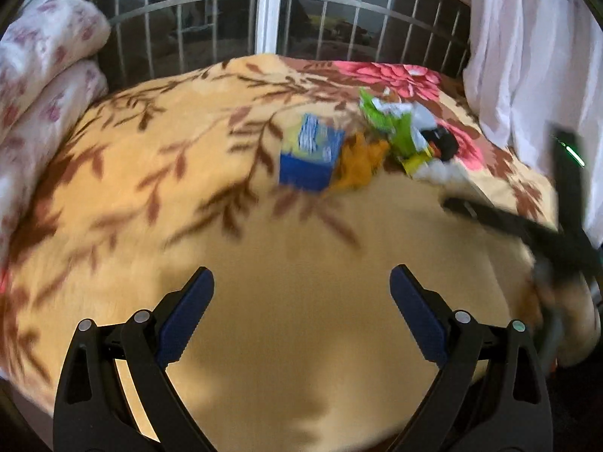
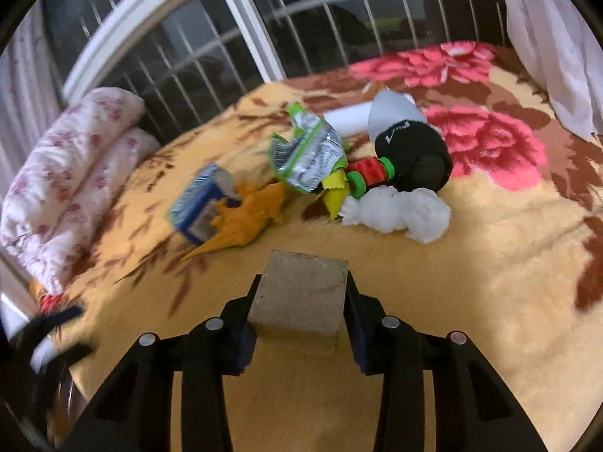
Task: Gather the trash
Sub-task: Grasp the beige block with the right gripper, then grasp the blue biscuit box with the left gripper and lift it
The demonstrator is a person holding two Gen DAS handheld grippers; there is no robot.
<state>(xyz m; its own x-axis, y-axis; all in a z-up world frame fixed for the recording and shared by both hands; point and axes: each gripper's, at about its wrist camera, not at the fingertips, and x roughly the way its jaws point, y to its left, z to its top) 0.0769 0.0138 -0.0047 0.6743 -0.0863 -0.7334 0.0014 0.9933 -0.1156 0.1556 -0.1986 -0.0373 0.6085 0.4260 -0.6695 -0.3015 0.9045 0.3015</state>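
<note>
Bed [image 2: 490, 263]: covered by a cream blanket with brown leaf sprays and pink flowers; barred window [image 2: 233, 56] behind it; rolled floral quilt [image 2: 75, 173] at its left edge; white curtain [image 2: 546, 45] at the right.

Right gripper [image 2: 299, 301]: fingers pressed onto the two sides of a tan cardboard block [image 2: 301, 297], pinching it above the bare blanket, apart from the other items.

Left gripper [image 1: 301, 301]: fingers spread wide, nothing between them, held over bare blanket; view blurred.

Trash and clutter, grouped mid-bed beyond the right gripper:
- crumpled green-and-silver wrapper [image 2: 309, 154], lying at the middle of the group;
- crumpled white tissue [image 2: 399, 211], just in front of the black item;
- yellow wrapper scrap [image 2: 333, 196], between the green wrapper and the tissue;
- small blue carton [image 2: 199, 203], tilted, at the left of the group;
- orange toy dinosaur [image 2: 241, 218], touching the carton's right side;
- red and green toy block [image 2: 371, 173], against the black item;
- black fabric item [image 2: 414, 154], rounded, white mark on top;
- white roll [image 2: 346, 118] and grey cone-shaped piece [image 2: 392, 111], behind the black item.

In the left wrist view the same group appears far right of centre, too blurred for detail.
</note>
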